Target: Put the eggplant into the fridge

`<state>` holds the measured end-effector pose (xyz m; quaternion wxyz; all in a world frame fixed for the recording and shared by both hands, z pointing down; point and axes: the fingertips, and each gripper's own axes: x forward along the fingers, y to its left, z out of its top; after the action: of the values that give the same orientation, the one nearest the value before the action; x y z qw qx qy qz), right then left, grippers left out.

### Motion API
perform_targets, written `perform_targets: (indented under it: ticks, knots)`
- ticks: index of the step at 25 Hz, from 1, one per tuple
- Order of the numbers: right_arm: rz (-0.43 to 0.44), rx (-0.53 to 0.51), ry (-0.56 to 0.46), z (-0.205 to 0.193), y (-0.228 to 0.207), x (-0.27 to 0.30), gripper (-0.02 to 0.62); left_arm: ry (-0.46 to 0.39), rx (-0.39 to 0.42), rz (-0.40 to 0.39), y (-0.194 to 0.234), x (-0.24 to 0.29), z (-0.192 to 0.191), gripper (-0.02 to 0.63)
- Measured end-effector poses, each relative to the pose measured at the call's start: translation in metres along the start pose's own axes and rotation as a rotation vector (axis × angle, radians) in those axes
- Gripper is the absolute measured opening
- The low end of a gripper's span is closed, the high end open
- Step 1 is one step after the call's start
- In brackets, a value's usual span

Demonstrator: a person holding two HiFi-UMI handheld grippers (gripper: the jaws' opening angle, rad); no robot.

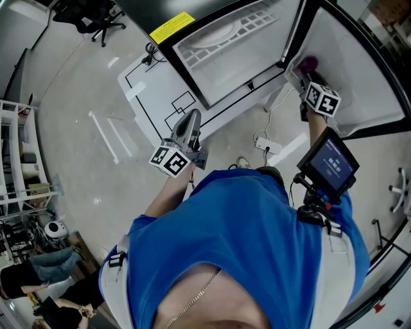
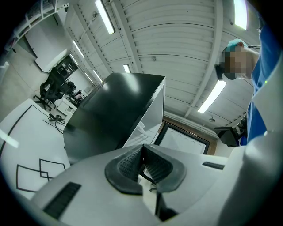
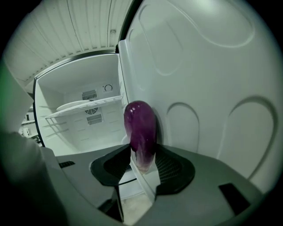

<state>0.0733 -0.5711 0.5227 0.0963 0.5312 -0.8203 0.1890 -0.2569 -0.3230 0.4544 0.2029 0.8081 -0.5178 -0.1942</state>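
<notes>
The purple eggplant (image 3: pixel 140 130) stands upright between the pads of my right gripper (image 3: pixel 142 164), which is shut on its pale stem end. In the head view that gripper (image 1: pixel 307 72) holds the eggplant (image 1: pixel 310 63) at the open fridge door's (image 1: pixel 350 71) inner side, just right of the white fridge compartment (image 1: pixel 225 38). The right gripper view shows the compartment (image 3: pixel 84 128) with a wire shelf (image 3: pixel 84 106) to the left of the eggplant and the door's moulded liner (image 3: pixel 199 70) behind it. My left gripper (image 1: pixel 191 117) hangs lower left of the fridge, its jaws shut (image 2: pixel 141 164) on nothing.
The fridge's black side (image 2: pixel 110 114) faces the left gripper. A power strip with cables (image 1: pixel 266 144) lies on the floor below the door. A small screen (image 1: pixel 327 164) sits by the person's right shoulder. An office chair (image 1: pixel 96 19) and shelving (image 1: pixel 19 160) stand at the left.
</notes>
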Motion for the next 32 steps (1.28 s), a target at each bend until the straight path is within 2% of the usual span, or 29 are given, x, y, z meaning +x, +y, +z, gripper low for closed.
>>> perform_targets:
  ticks: [7, 19, 32]
  knots:
    - [-0.019, -0.036, 0.086, -0.007, 0.0, 0.006, 0.167, -0.003, 0.002, 0.001, 0.001, -0.001, -0.002, 0.009]
    - [0.002, -0.045, 0.102, -0.011, 0.002, 0.006, 0.181, 0.0, -0.008, 0.004, 0.002, -0.001, -0.006, 0.009]
    - [-0.032, -0.006, 0.082, -0.019, -0.012, -0.007, 0.199, 0.015, -0.017, -0.011, 0.007, 0.006, -0.015, 0.009]
